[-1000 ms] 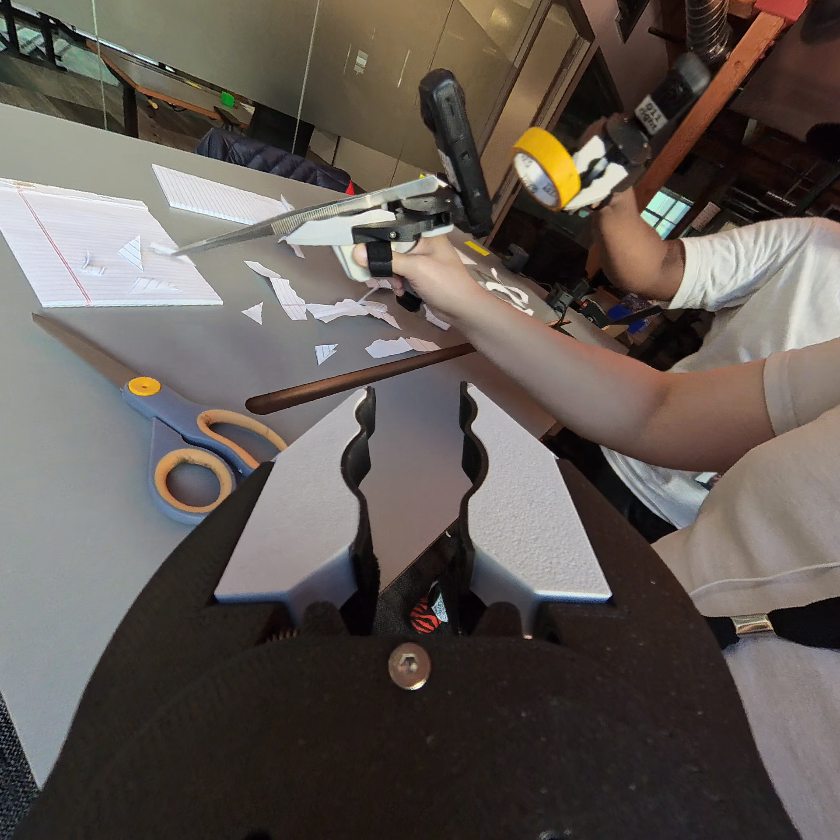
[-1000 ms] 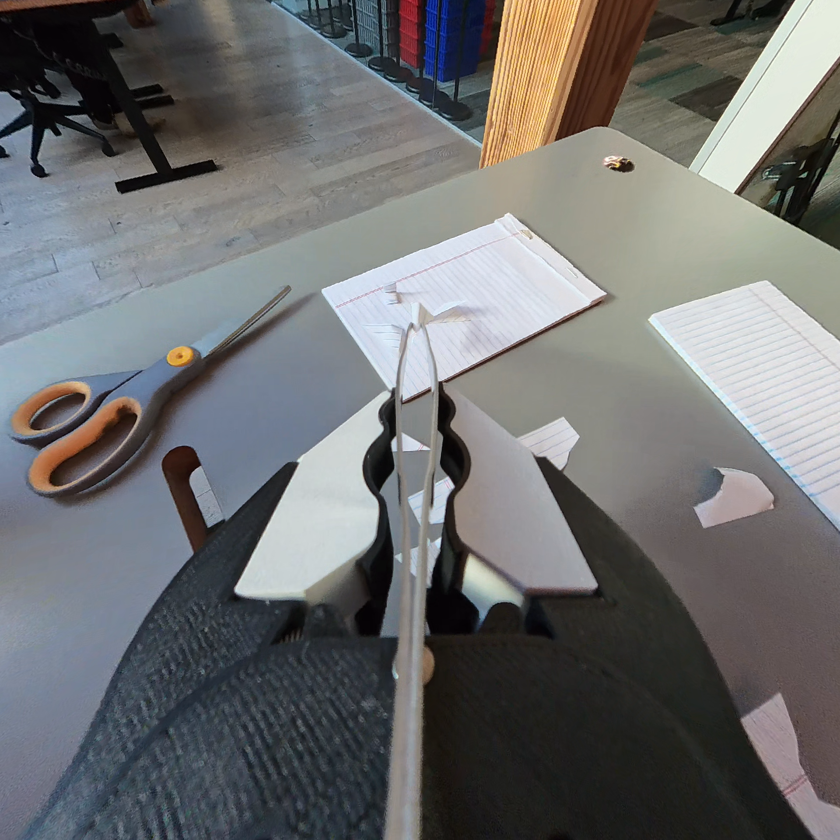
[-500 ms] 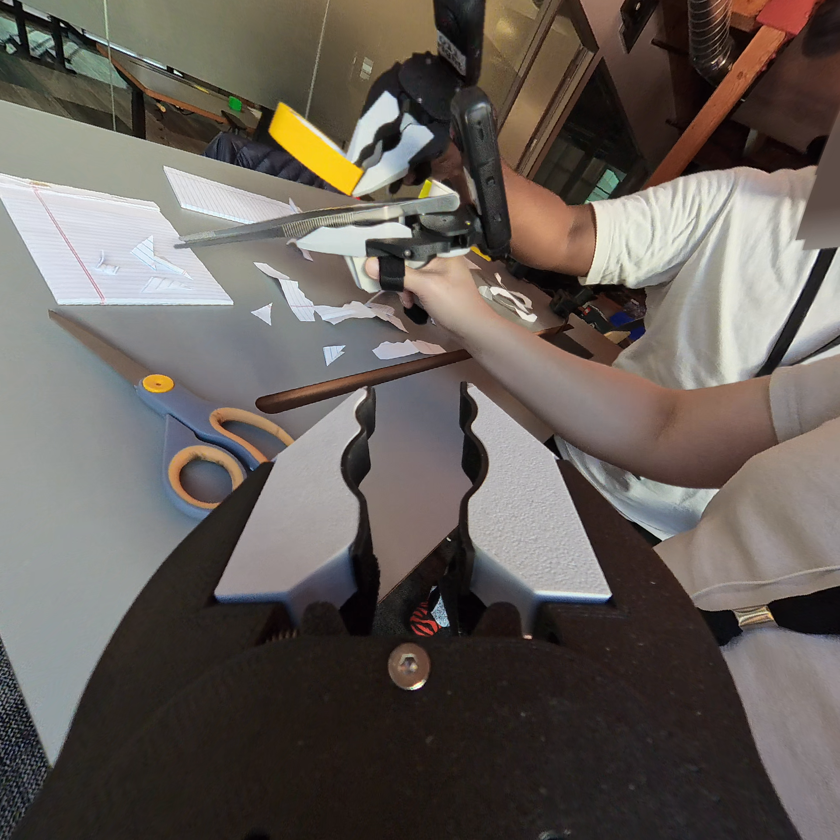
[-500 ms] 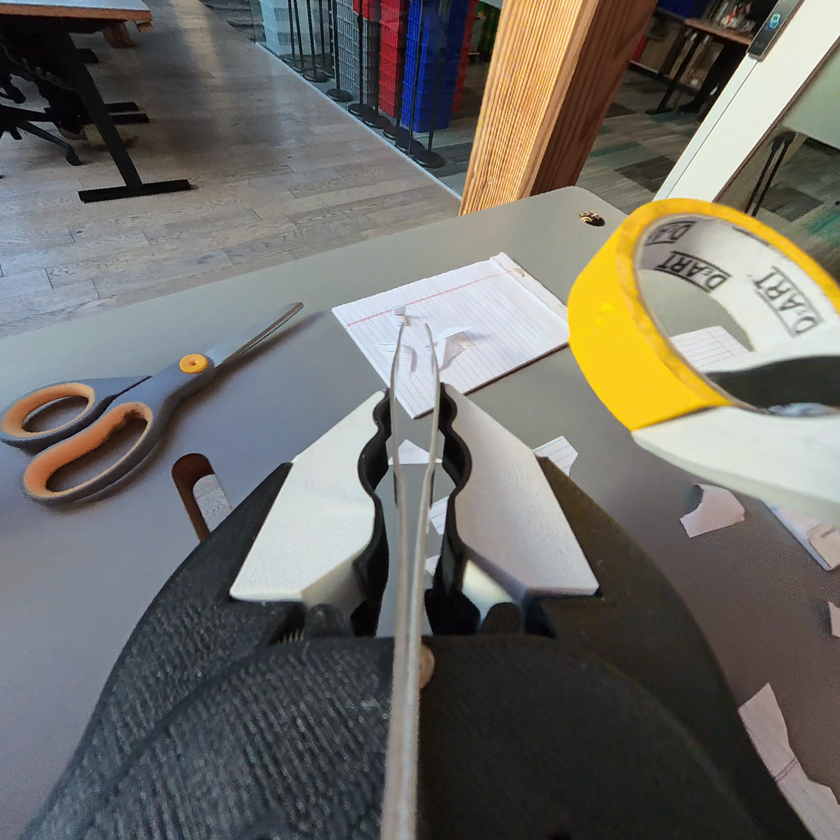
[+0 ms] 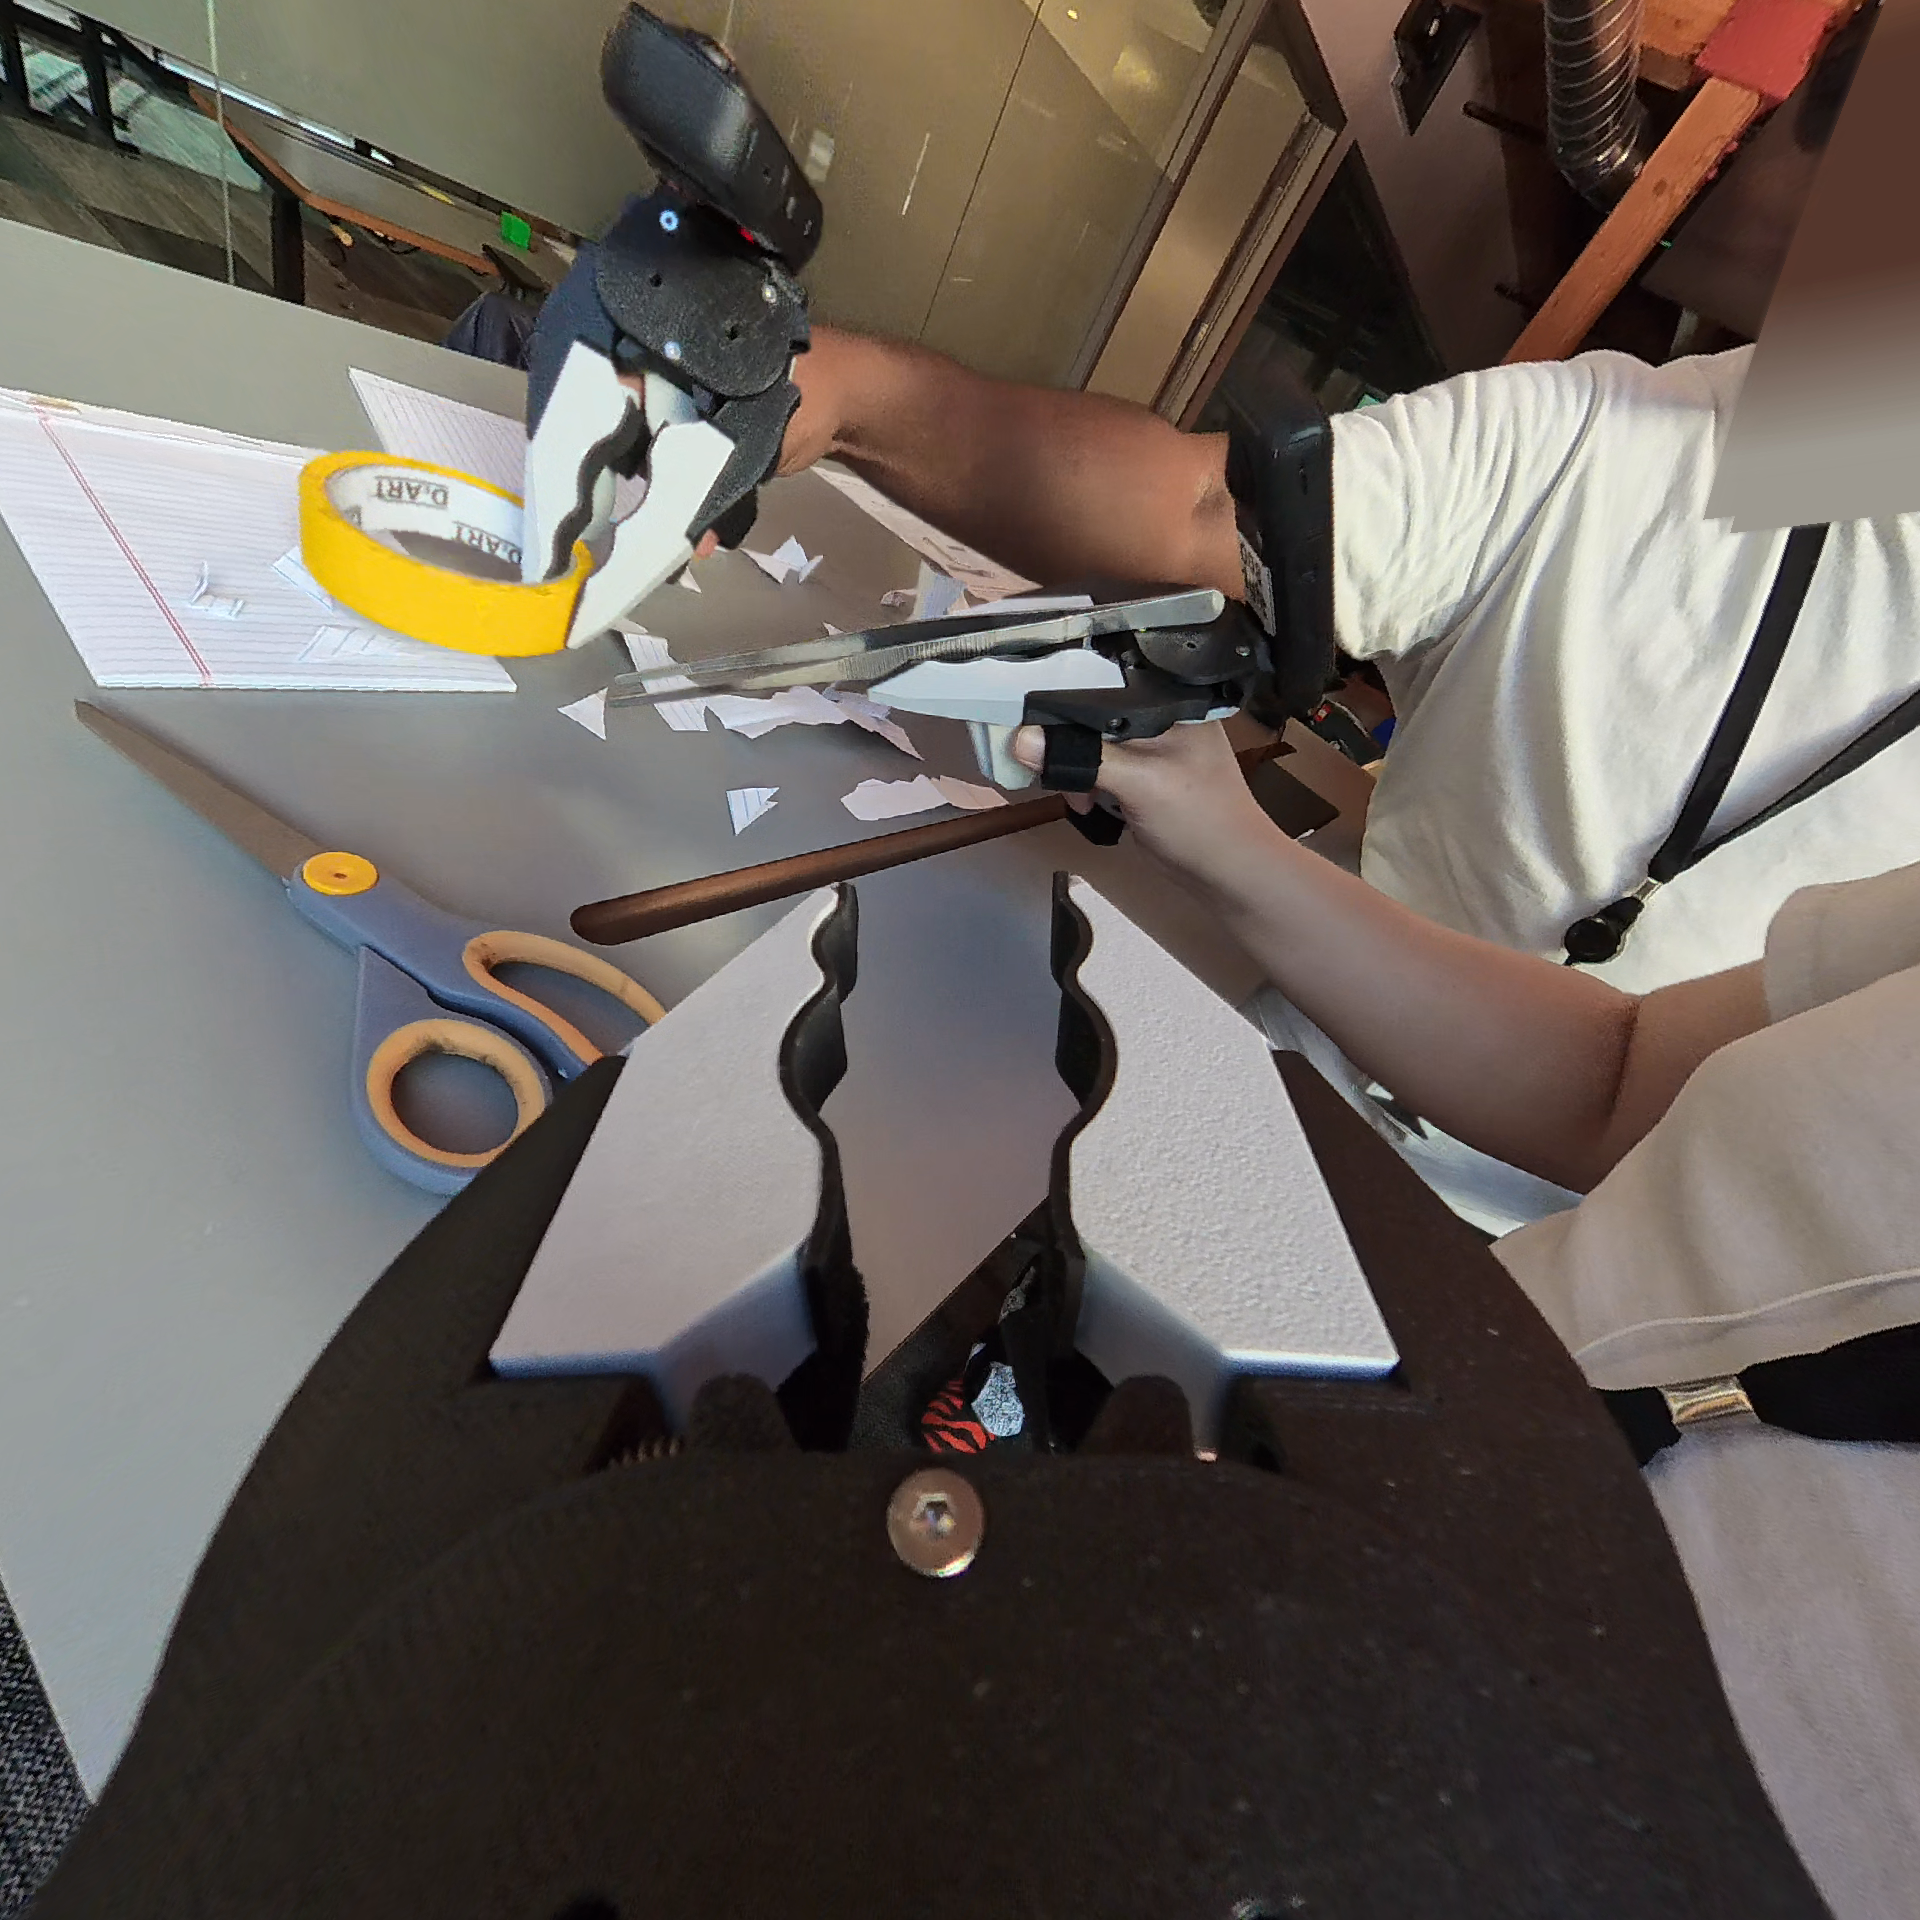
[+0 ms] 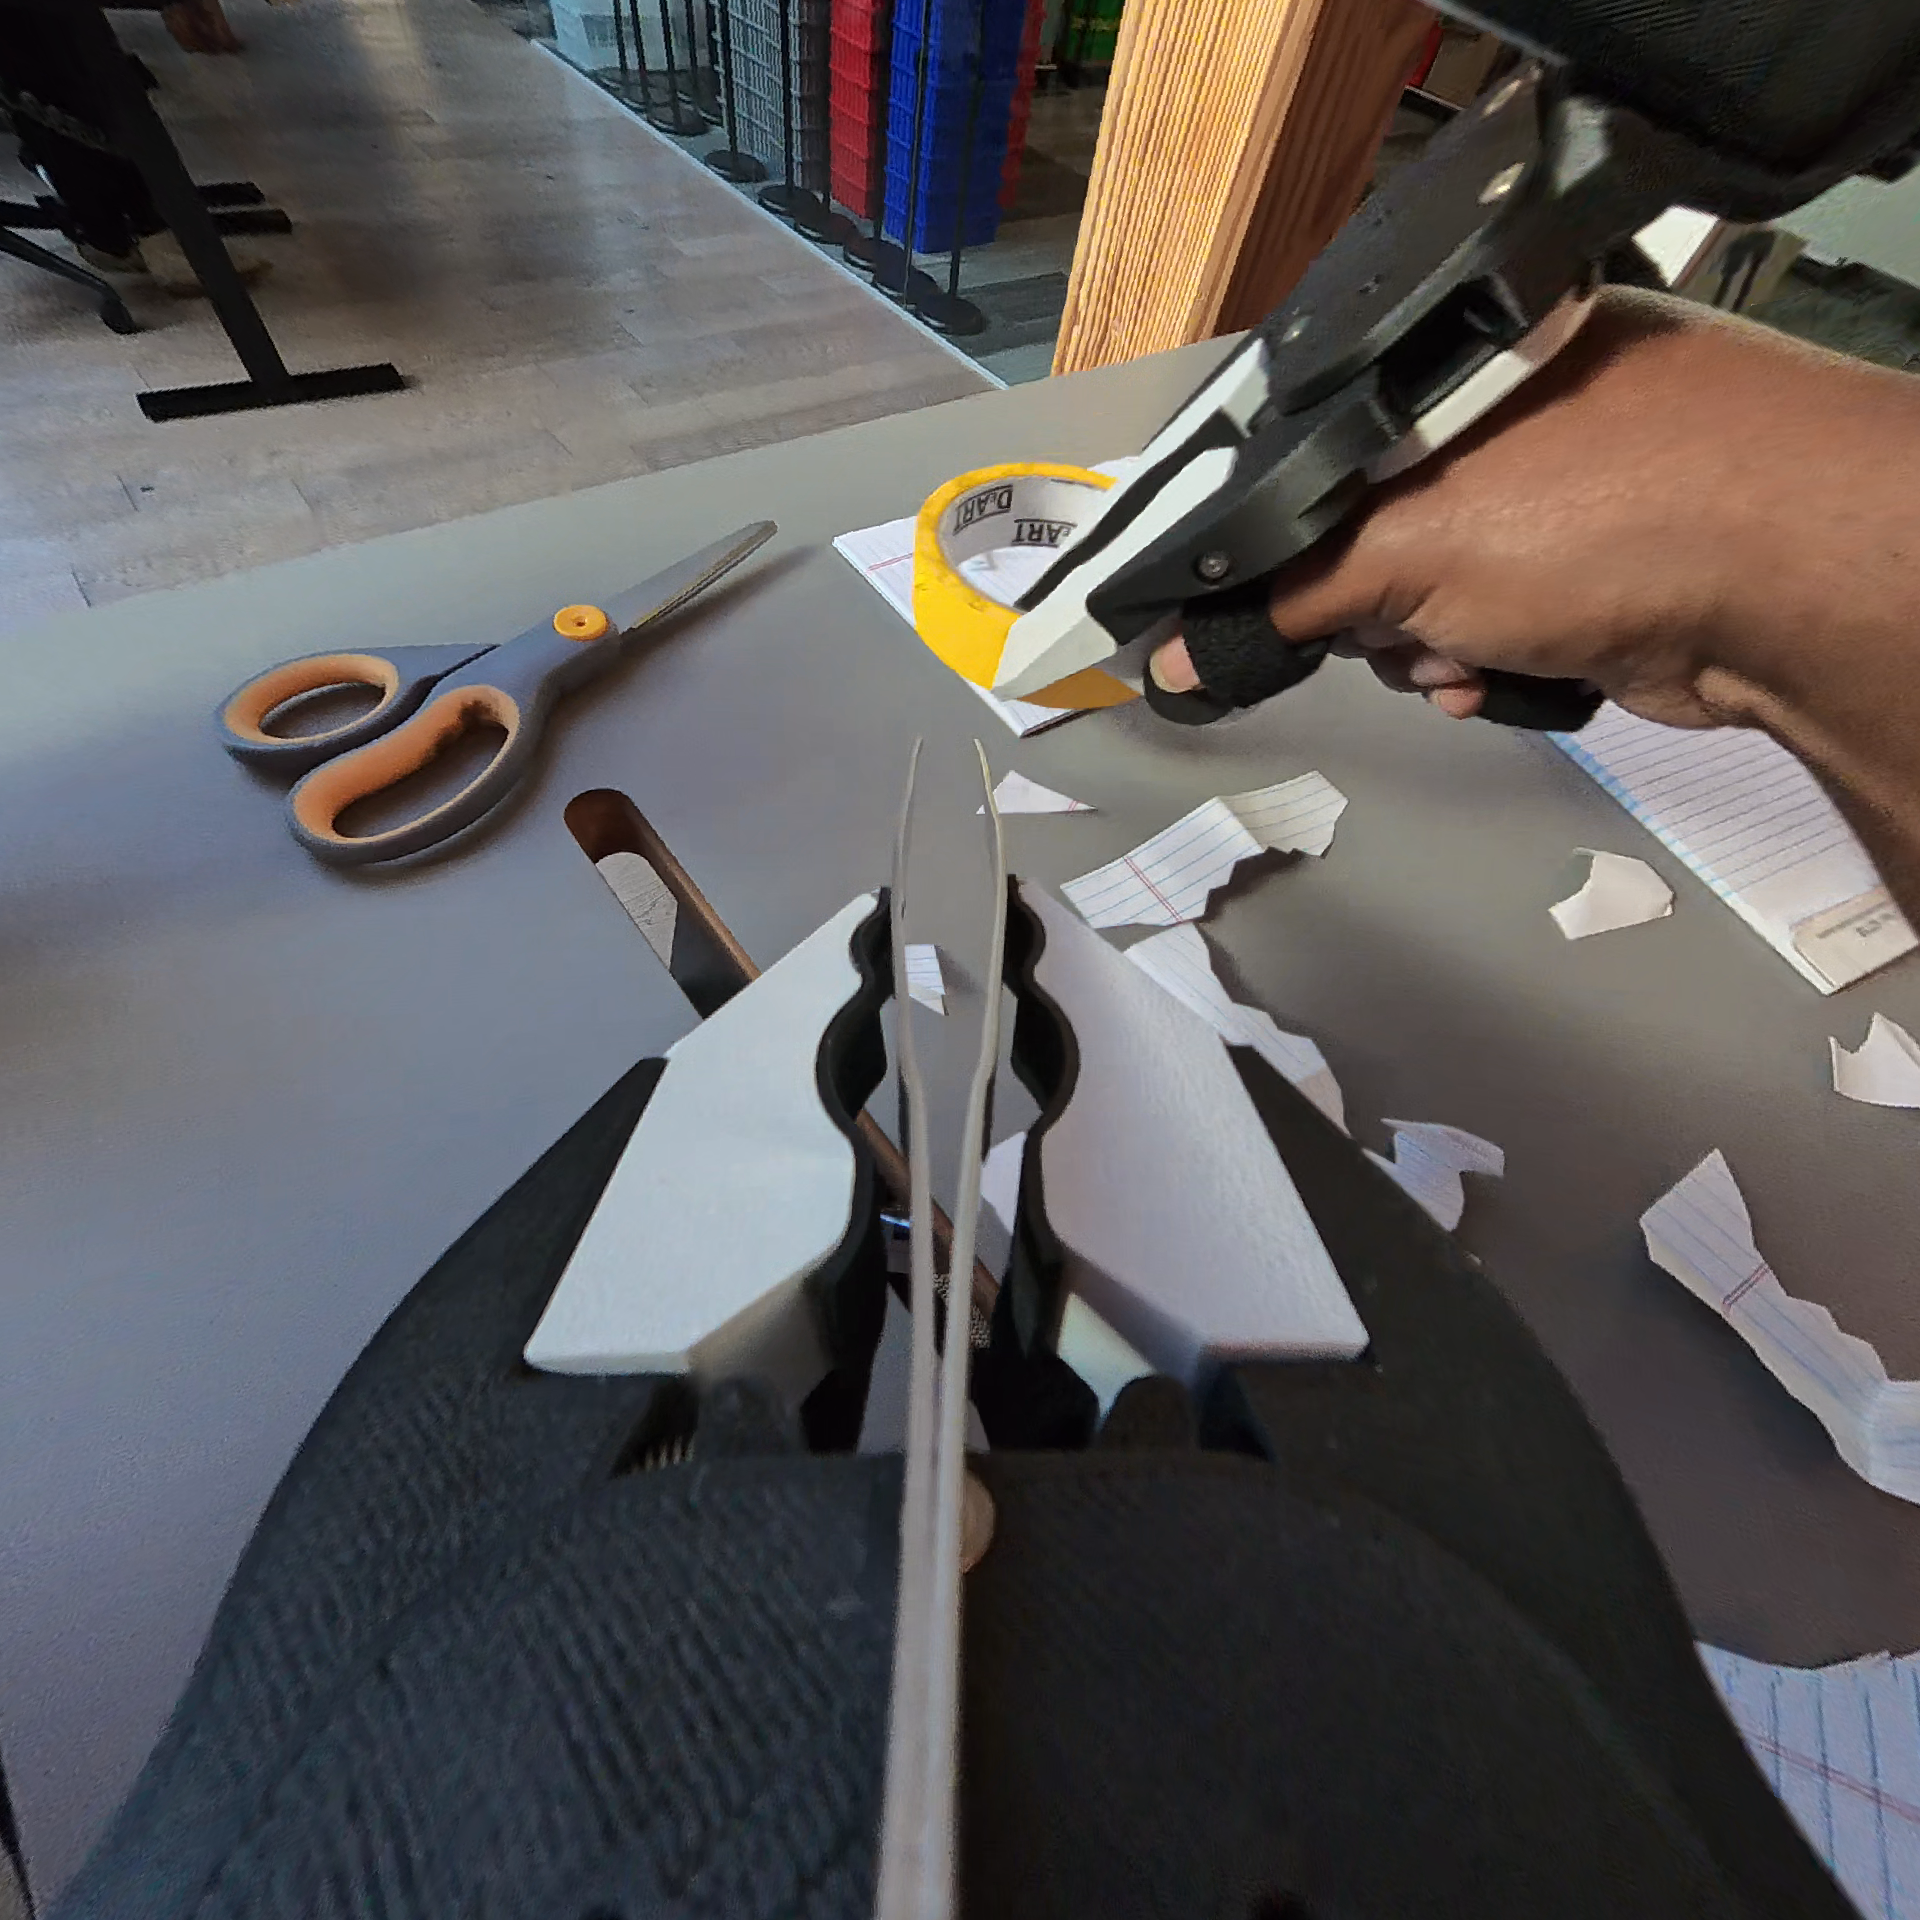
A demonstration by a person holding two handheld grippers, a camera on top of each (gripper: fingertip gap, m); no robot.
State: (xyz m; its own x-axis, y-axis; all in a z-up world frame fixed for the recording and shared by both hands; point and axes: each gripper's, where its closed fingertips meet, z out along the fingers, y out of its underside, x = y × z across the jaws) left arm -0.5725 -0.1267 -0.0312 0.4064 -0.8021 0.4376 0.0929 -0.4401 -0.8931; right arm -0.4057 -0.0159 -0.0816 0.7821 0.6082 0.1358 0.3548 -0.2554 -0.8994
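Above the grey table [image 6: 260, 1143], long metal tweezers [image 6: 940, 1039] are clamped between the right gripper [image 6: 945, 914] fingers, their tips parted over paper scraps [image 6: 1195, 862], while the left gripper [image 5: 951, 904] is held spread and empty near the scissors [image 5: 436, 997].

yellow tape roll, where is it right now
The yellow tape roll is pinched in another person's gripper over the lined notepad, at the far left of the left wrist view, beyond the scissors.
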